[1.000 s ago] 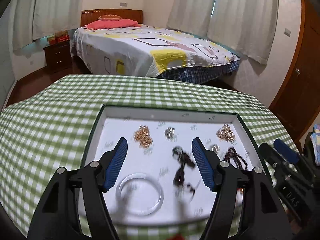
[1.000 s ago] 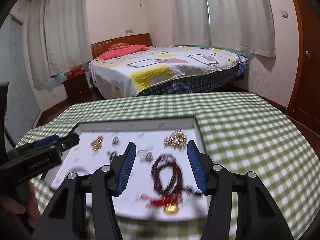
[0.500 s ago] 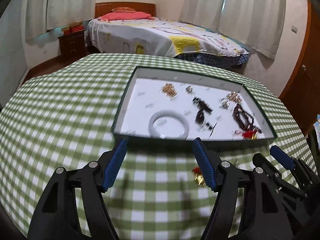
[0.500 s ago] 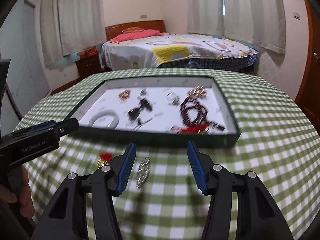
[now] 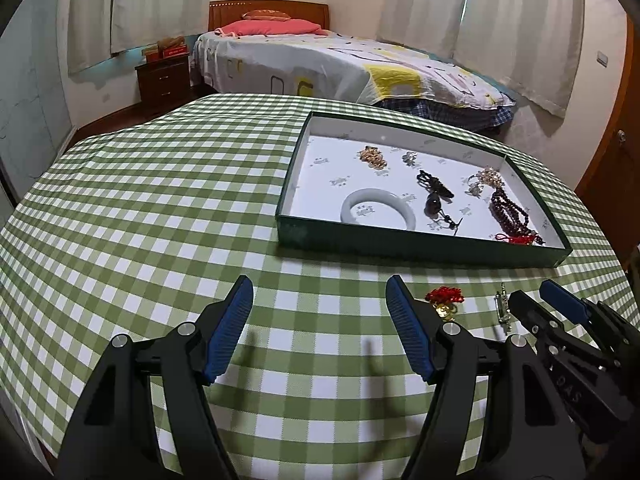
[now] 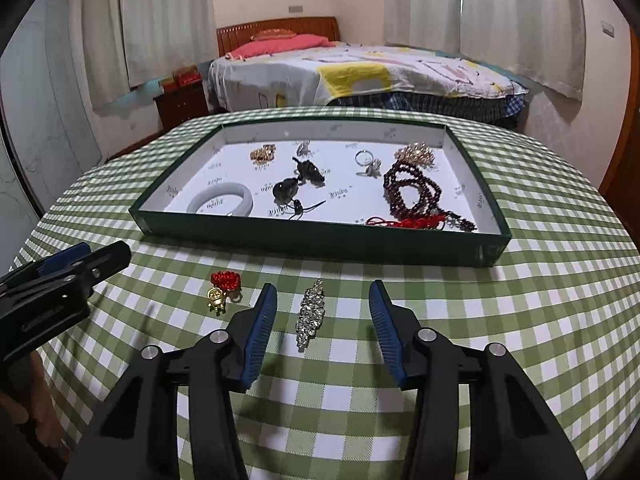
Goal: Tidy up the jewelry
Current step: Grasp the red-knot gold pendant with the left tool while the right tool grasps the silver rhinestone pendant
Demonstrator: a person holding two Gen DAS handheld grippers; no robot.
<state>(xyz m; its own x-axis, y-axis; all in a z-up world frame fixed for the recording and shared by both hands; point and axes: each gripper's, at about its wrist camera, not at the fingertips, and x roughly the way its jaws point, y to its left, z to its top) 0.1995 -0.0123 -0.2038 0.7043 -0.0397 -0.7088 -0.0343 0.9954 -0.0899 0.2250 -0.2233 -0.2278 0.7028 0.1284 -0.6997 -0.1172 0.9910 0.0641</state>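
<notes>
Brooch [image 6: 311,317] lies on the bench [image 6: 540,300], lower centre of my right view, framed between the right gripper [image 6: 322,312]'s closing jaws, untouched. I judge this the pickup step: lower, pinch, then carry to the tray [image 6: 320,236]. The left gripper [image 5: 320,316] hangs open and empty.

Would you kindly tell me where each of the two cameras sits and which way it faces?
Left wrist: sits on the left claw, looking forward and down over bare checked tablecloth toward the tray; its two open fingers show, and the right claw enters at lower right.
Right wrist: sits on the right claw, facing the tray; its fingers are closing around a sparkly clip without touching it; the left claw enters at left.
Shared: tray, clip, red-and-gold charm, bed.
</notes>
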